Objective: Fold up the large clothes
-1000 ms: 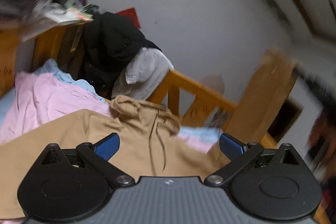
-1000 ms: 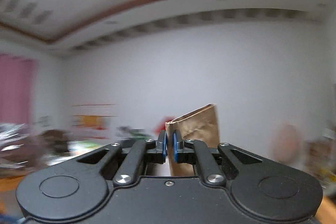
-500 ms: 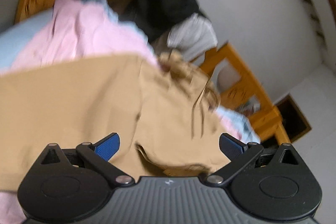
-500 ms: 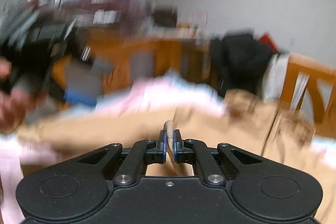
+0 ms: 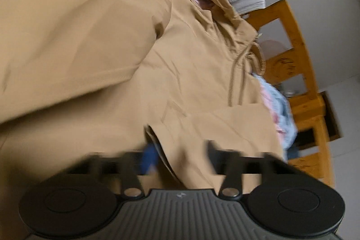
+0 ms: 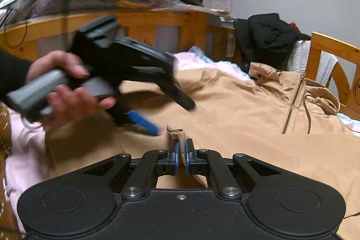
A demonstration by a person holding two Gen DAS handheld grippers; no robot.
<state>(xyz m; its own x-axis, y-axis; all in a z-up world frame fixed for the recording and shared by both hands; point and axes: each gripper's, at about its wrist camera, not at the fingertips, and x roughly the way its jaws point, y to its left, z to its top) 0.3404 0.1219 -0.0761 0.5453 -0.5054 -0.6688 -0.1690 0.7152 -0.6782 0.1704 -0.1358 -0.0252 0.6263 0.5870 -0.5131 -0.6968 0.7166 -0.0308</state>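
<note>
The tan jacket (image 6: 236, 109) lies open on top; wooden bed rails (image 6: 326, 60) (and piled clothes (image 6: 265, 37)) block the far side.

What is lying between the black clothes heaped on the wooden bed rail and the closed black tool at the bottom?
In the right wrist view, only the spread tan hooded jacket lies between the black clothes and the right gripper, which pinches its fabric.

Wooden bed (image 6: 324, 42) with orange-brown rails, pink bedding (image 6: 24, 150) across it, tan jacket (image 6: 236, 109) spread over the middle, black garment (image 6: 265, 37) heaped at the far rail
</note>
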